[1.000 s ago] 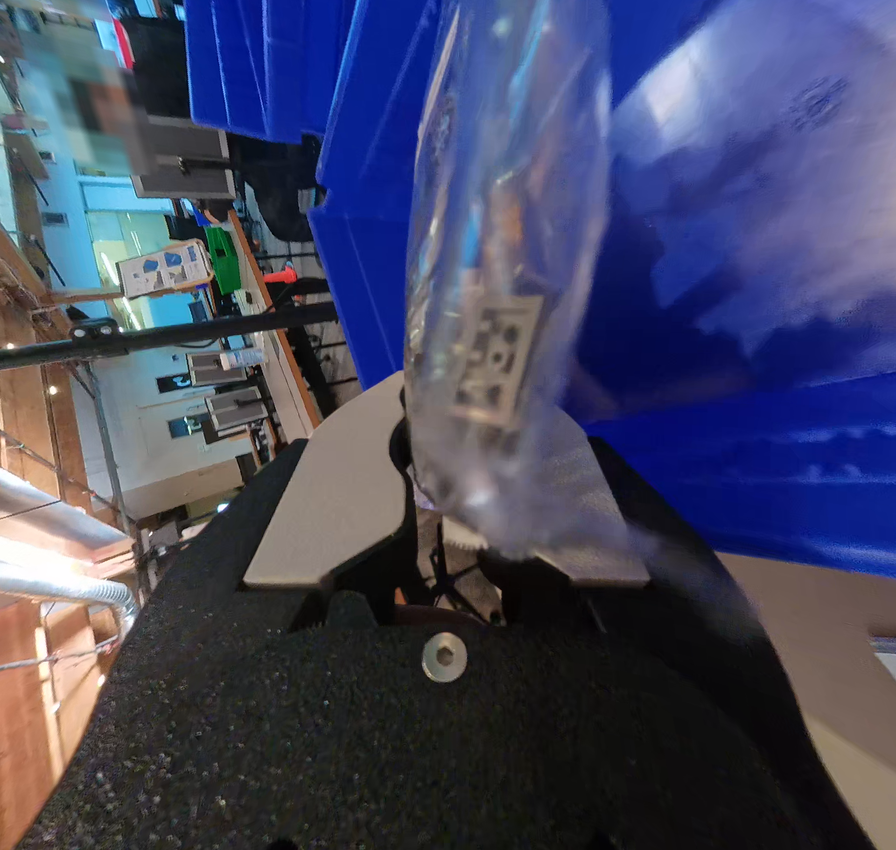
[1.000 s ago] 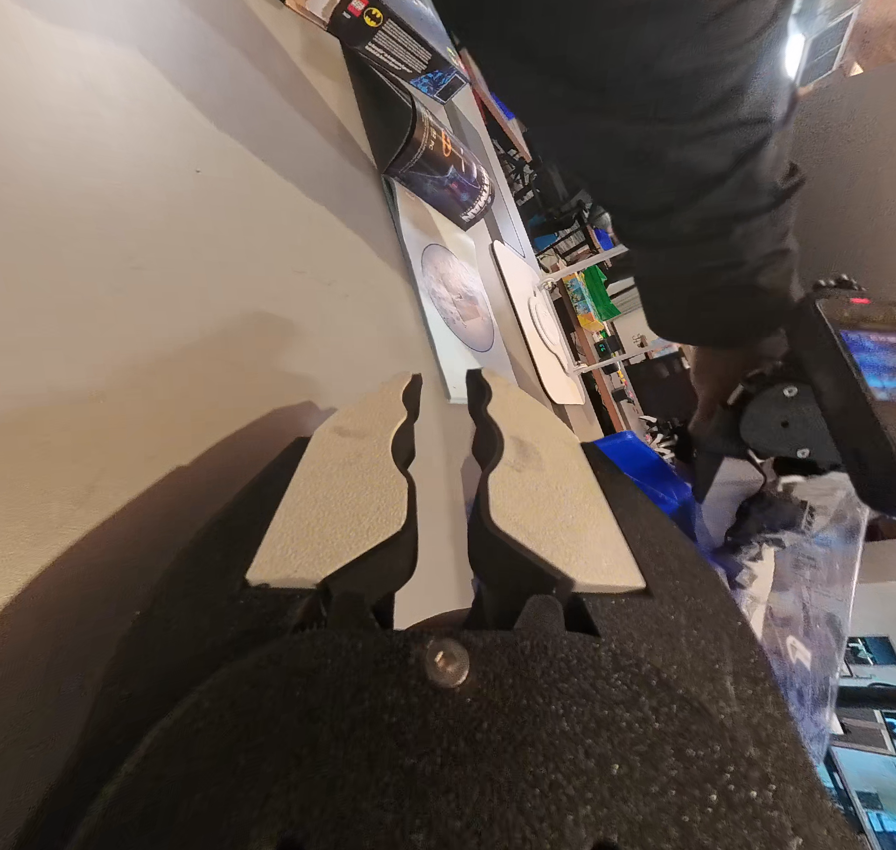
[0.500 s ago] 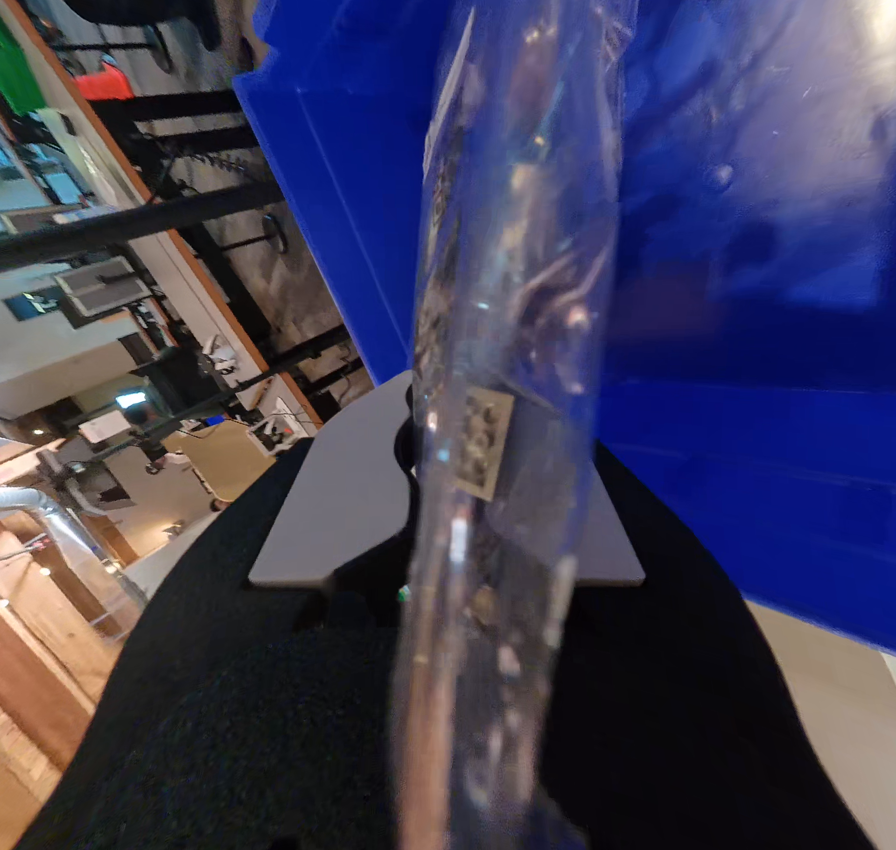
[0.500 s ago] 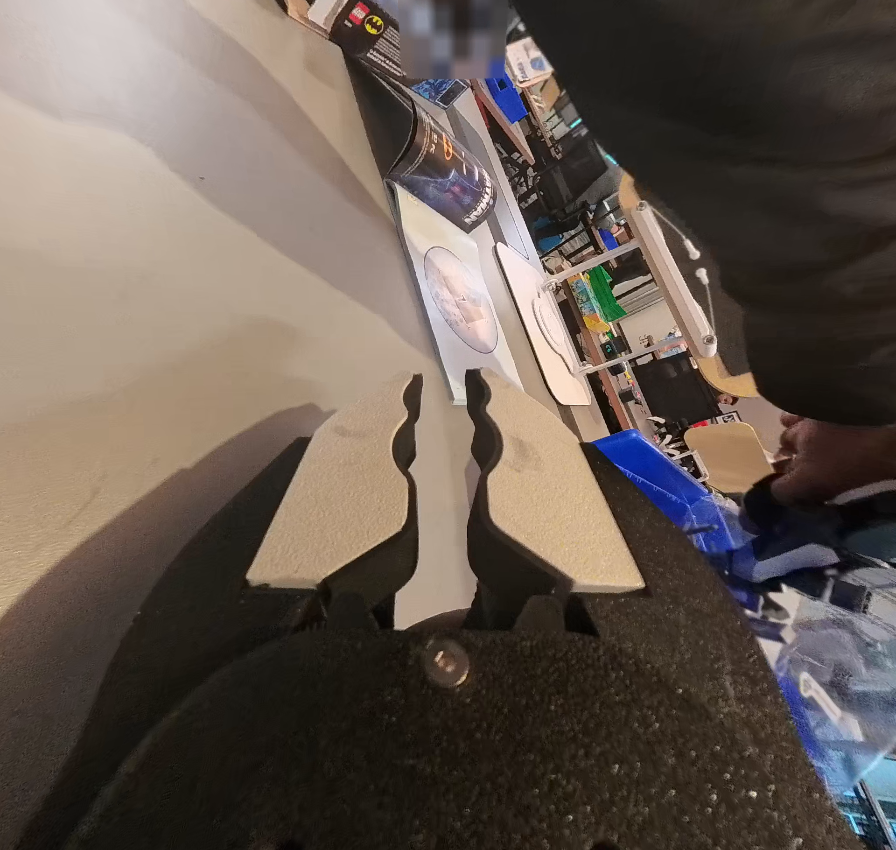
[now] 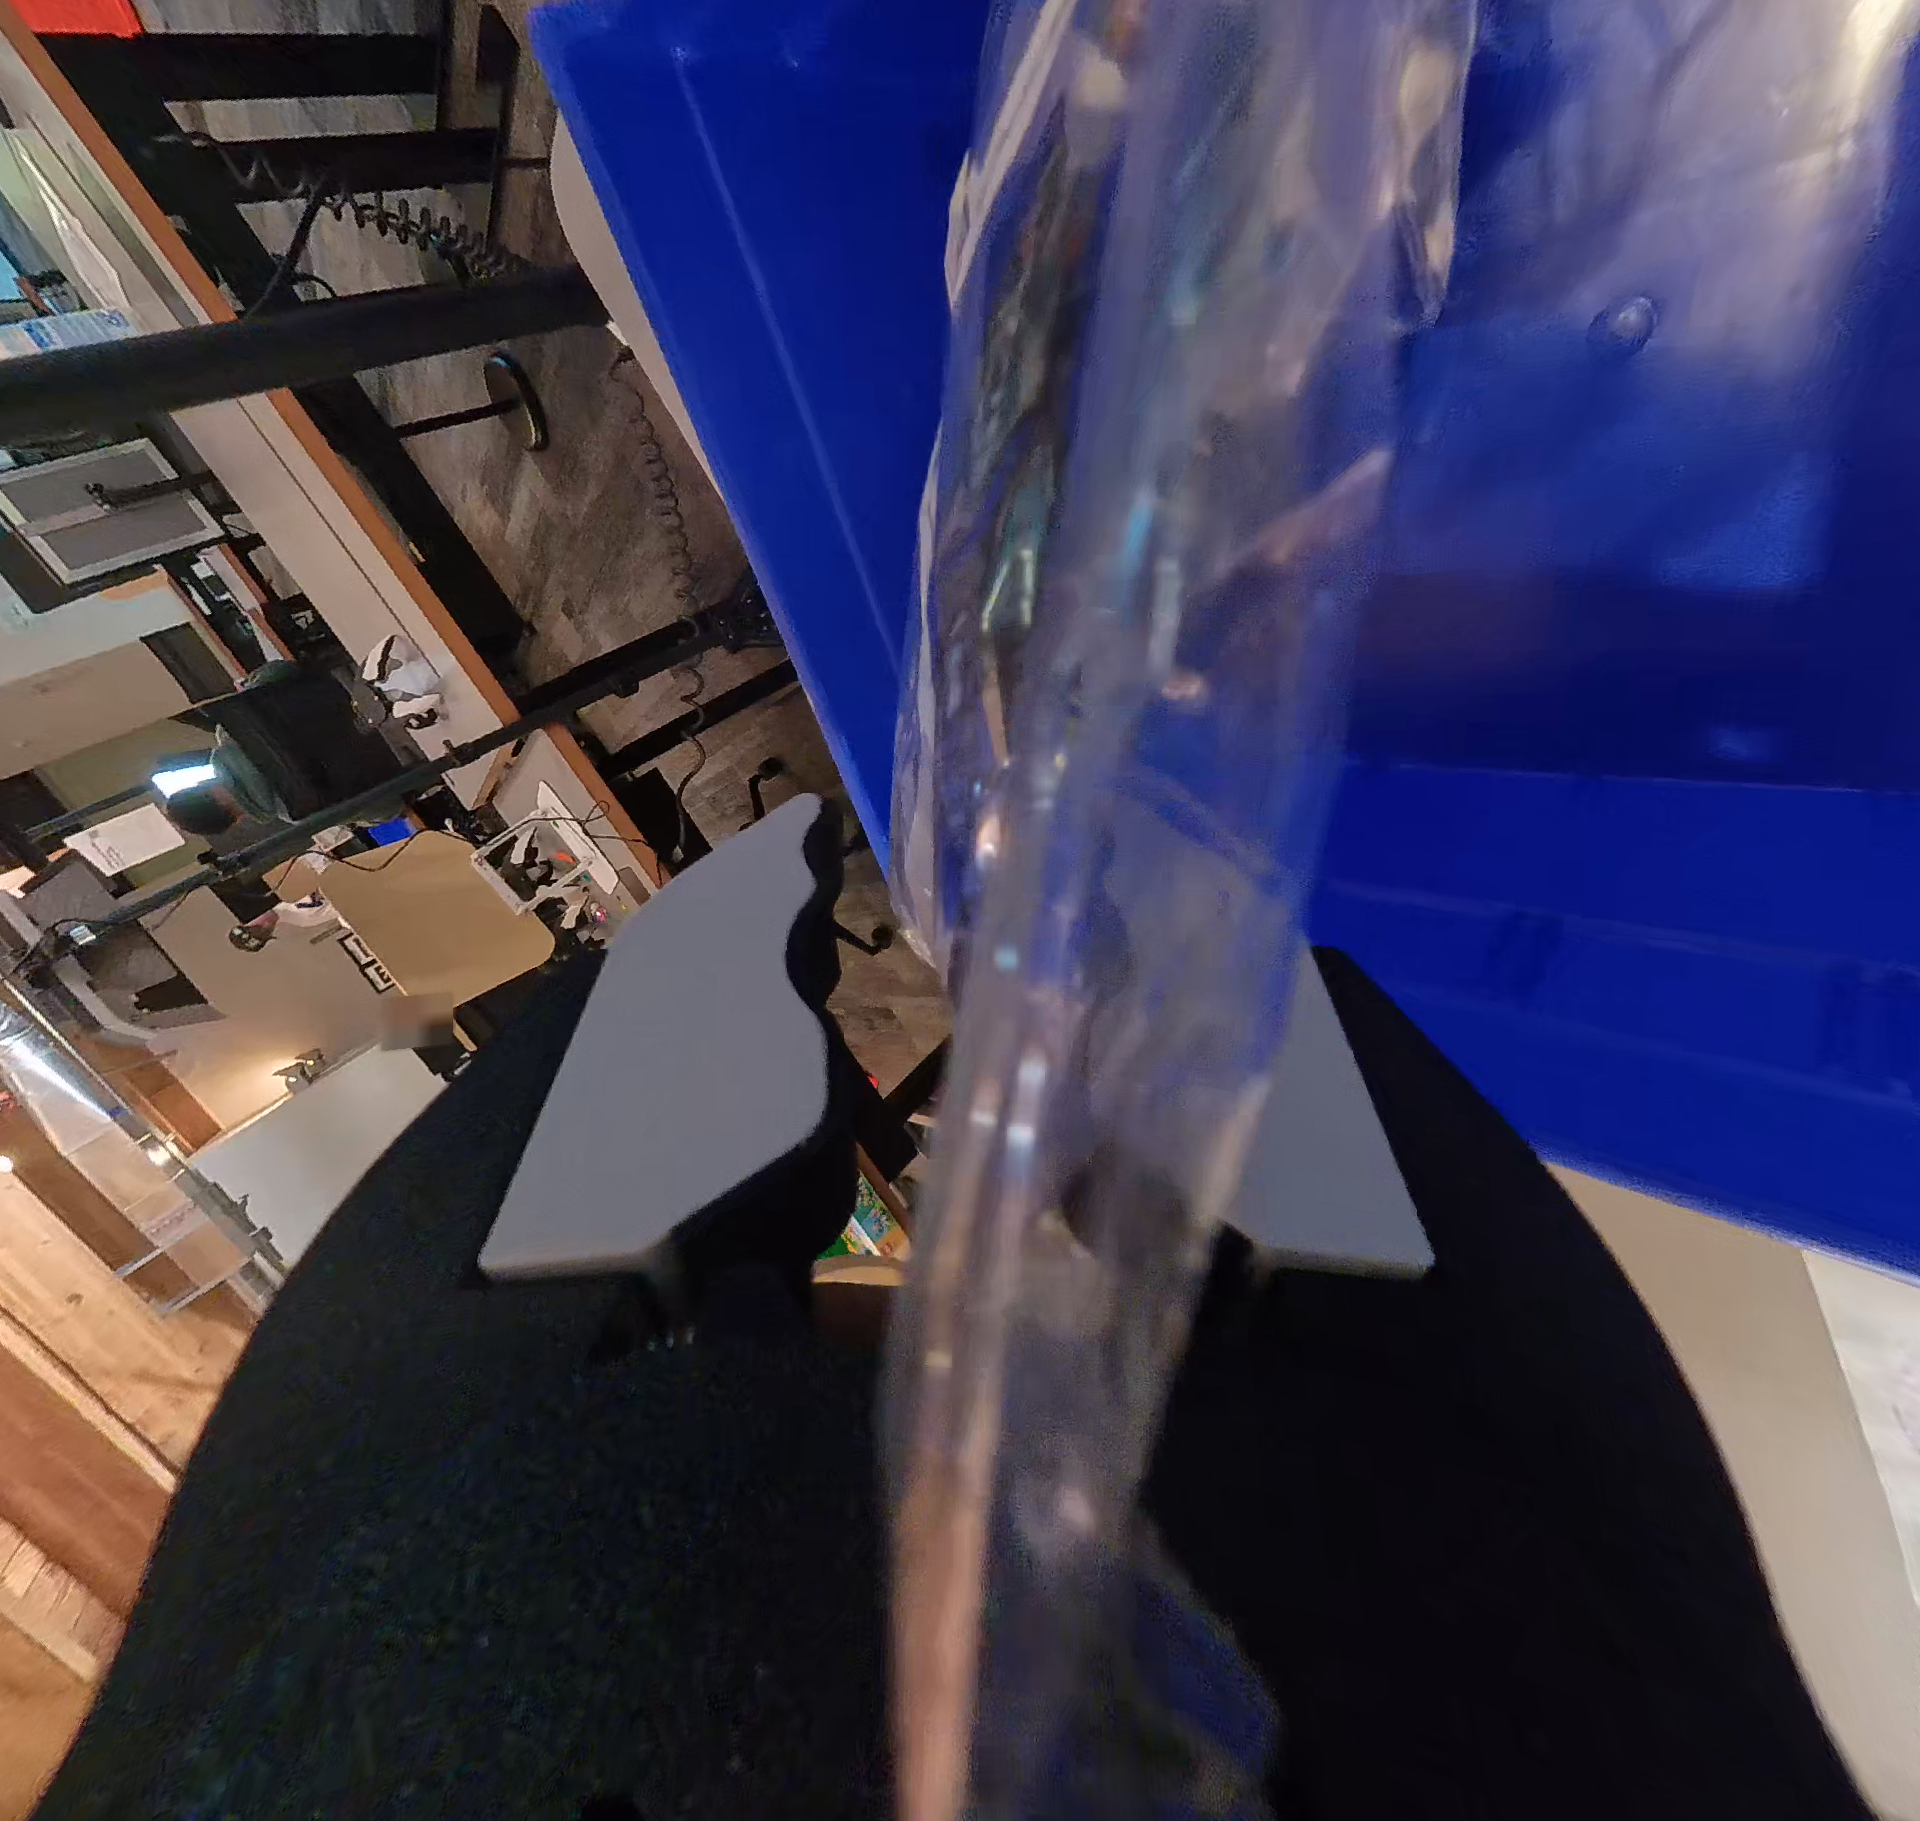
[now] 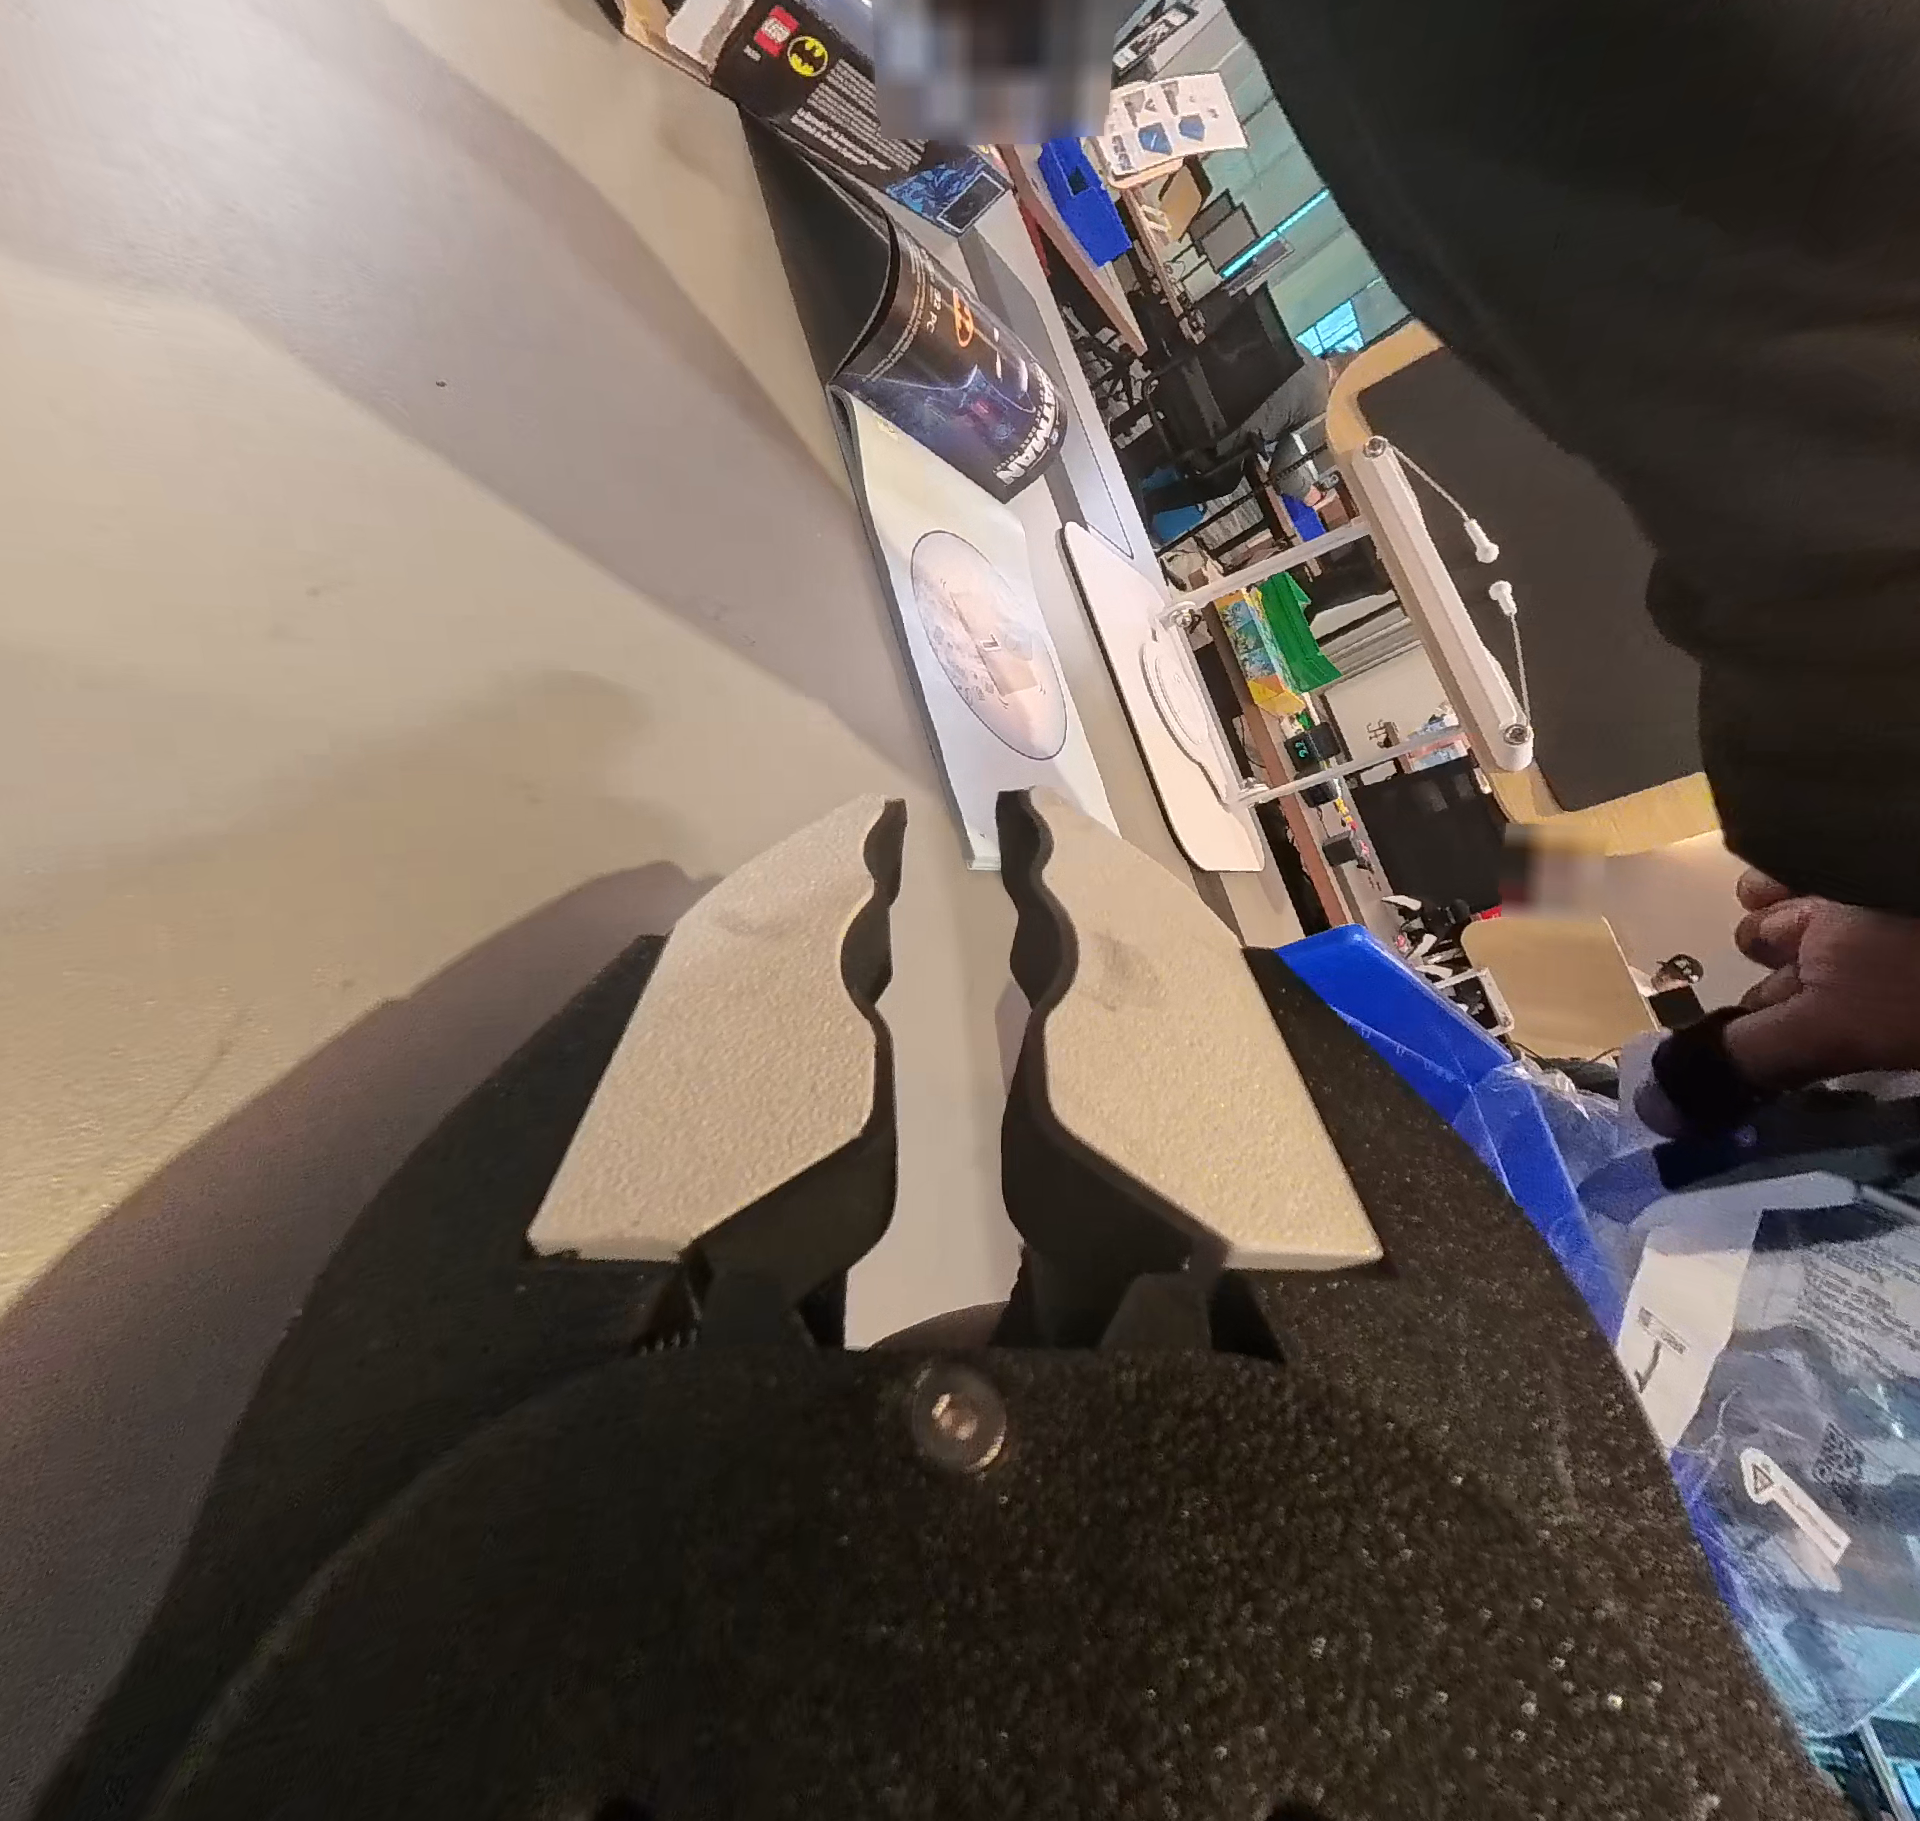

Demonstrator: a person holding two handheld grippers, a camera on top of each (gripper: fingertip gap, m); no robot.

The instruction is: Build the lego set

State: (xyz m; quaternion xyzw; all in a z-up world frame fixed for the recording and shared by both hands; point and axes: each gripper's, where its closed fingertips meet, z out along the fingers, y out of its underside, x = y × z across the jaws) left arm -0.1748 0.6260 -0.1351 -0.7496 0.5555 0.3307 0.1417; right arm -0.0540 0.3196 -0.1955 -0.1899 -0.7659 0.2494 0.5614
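Clear bag (image 5: 1122,628) between parted left gripper (image 5: 1039,898) fingers.

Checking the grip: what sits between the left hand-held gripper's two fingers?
A clear plastic bag hangs there, with a gap beside the left finger, in the left wrist view.

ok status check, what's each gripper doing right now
Left gripper open, clear plastic bag between its fingers, gap at left finger. Blue bin beside. Right gripper holds nothing, over table.

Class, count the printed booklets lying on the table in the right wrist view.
2: a dark-covered booklet farther along, and a white booklet just beyond the fingertips. Others may be hidden.
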